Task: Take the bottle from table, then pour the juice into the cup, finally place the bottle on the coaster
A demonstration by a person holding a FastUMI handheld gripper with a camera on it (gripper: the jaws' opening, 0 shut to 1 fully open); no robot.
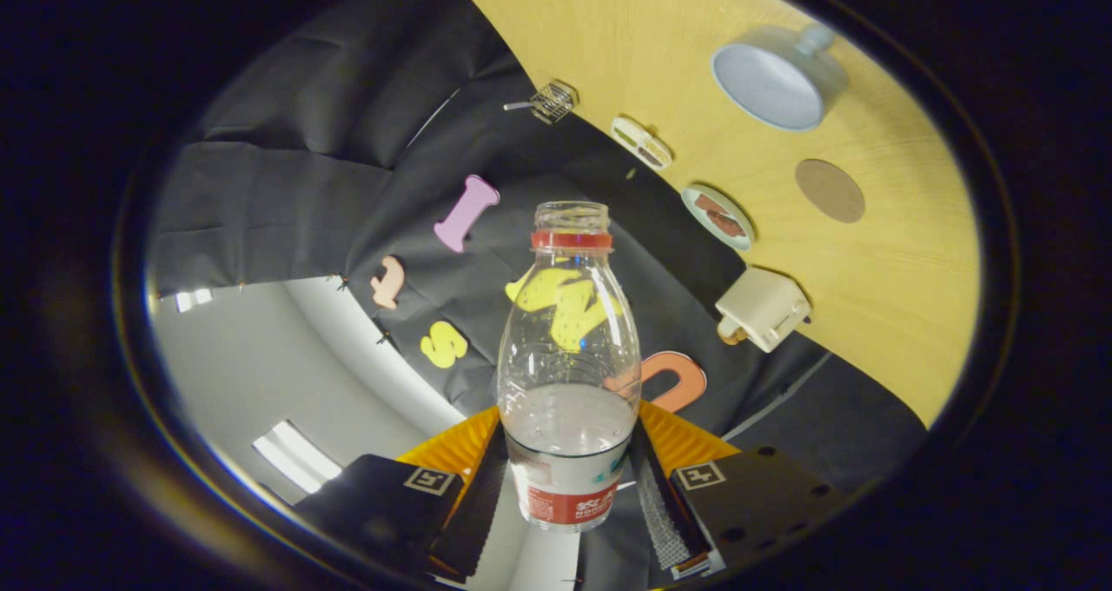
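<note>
Grip looked solid: the jaws of the gripper (pixel 569 495) were clamped on the lower body of the clear plastic bottle with a red neck ring (pixel 569 374), uncapped and part full, held clear of the pale wooden bench (pixel 886 304). At one o'clock from the bottle mouth sat the light blue cup (pixel 769 87), with the round brown coaster (pixel 830 190) just beside it, nearer the bottle. My call: carry the mouth over the cup's rim first, then roll slowly, since an open neck would spill early.
</note>
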